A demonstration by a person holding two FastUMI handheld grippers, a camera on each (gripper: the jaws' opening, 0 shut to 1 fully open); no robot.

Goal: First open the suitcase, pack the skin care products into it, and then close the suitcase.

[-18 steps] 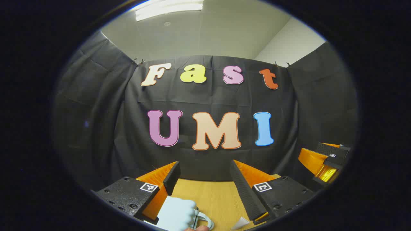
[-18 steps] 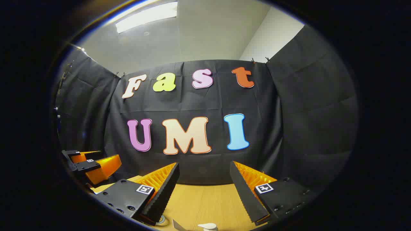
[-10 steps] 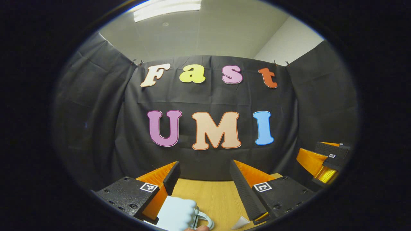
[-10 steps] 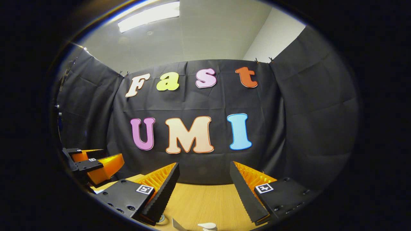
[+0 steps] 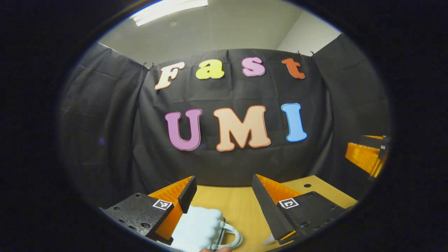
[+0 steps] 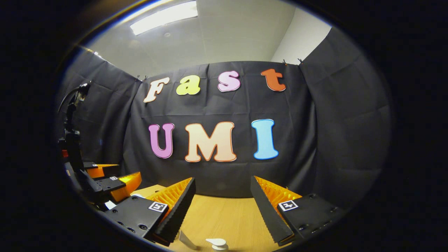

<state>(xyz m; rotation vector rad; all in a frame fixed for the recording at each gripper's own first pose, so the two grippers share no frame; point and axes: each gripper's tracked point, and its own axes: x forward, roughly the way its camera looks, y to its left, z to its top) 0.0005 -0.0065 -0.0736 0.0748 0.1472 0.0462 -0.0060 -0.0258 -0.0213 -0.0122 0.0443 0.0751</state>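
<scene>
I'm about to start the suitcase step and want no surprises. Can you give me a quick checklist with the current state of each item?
1. Left gripper fingers apart, nothing between them: ok.
2. Right gripper fingers apart, nothing between them: ok.
3. Pale blue suitcase located, just below the left gripper, handle showing: ok.
4. Suitcase open or closed: cannot tell, it is cut off at the edge of the left gripper view.
5. Skin care product located, white pump top low in the right gripper view: ok.
6. Wooden table bare ahead of the right gripper: ok.
</scene>
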